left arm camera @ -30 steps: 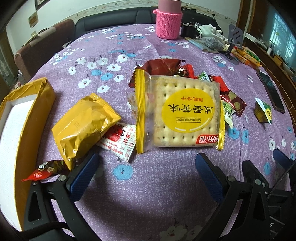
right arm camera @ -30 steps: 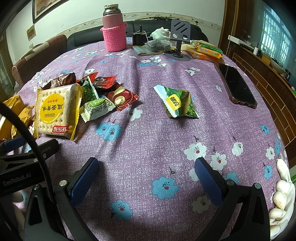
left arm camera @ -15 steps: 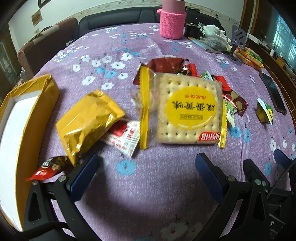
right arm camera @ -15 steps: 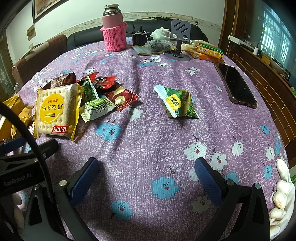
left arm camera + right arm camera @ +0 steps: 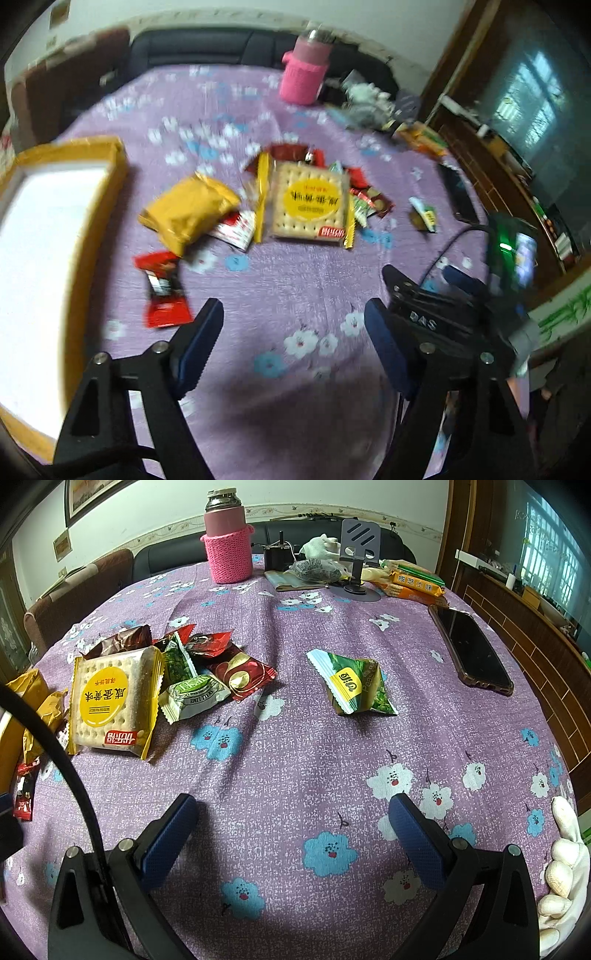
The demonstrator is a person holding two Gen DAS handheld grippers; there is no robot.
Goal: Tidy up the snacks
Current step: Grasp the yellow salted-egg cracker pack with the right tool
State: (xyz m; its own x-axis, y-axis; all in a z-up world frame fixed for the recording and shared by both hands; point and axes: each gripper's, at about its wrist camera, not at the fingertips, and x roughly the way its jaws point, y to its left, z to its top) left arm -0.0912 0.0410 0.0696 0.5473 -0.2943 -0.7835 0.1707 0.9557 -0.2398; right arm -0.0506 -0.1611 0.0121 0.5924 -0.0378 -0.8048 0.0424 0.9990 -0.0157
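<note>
Several snacks lie heaped mid-table on our purple floral cloth [image 5: 295,760]: the biscuit pack [image 5: 110,701] beside the yellow bag [image 5: 188,210], a green packet [image 5: 354,686] lying apart. Our left gripper [image 5: 293,332], jaws just narrowing, grasps nothing; our right gripper [image 5: 291,823] gapes empty.

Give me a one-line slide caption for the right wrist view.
Open right gripper hovers over the purple floral tablecloth, facing a green snack packet.
</note>
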